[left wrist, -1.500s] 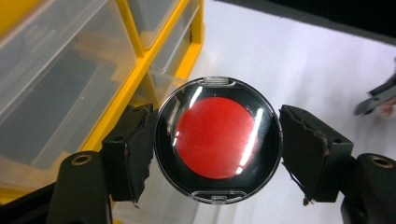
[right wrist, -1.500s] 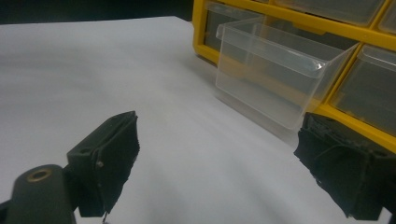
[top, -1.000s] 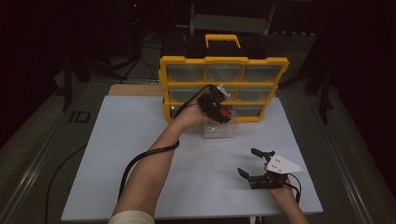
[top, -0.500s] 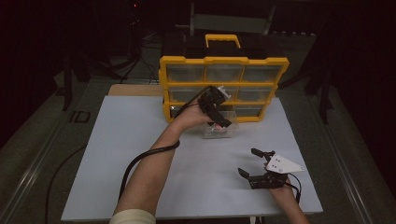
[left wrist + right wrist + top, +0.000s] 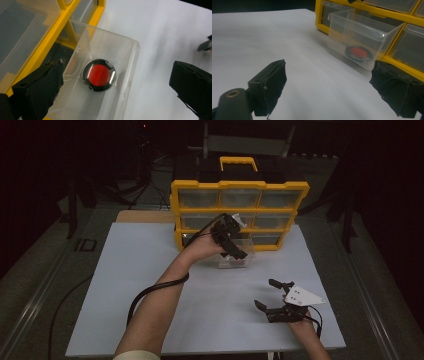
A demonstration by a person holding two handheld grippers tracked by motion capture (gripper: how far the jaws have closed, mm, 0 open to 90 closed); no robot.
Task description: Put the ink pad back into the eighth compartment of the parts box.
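A white table (image 5: 150, 285) stands in a dark room, bearing a yellow drawer cabinet (image 5: 239, 212). Before the cabinet, a clear drawer (image 5: 110, 50) holds a red-faced disc (image 5: 99, 75). The left gripper (image 5: 117, 82) hangs spread above the drawer; the right gripper (image 5: 274, 295) rests spread, well apart.

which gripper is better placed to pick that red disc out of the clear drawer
Left. The left gripper hangs open right over the clear drawer, its jaws either side of the red disc. The right gripper sits open, apart, near the table's front edge.

Yellow organizer (image 5: 239, 195) sits at the far edge of the white tabletop (image 5: 135, 285), with a clear drawer (image 5: 235, 256) pulled out in front of its bottom row. Left gripper (image 5: 235, 247) hovers right over that drawer. Right gripper (image 5: 272, 295) rests near the front right, jaws spread, well apart from it.
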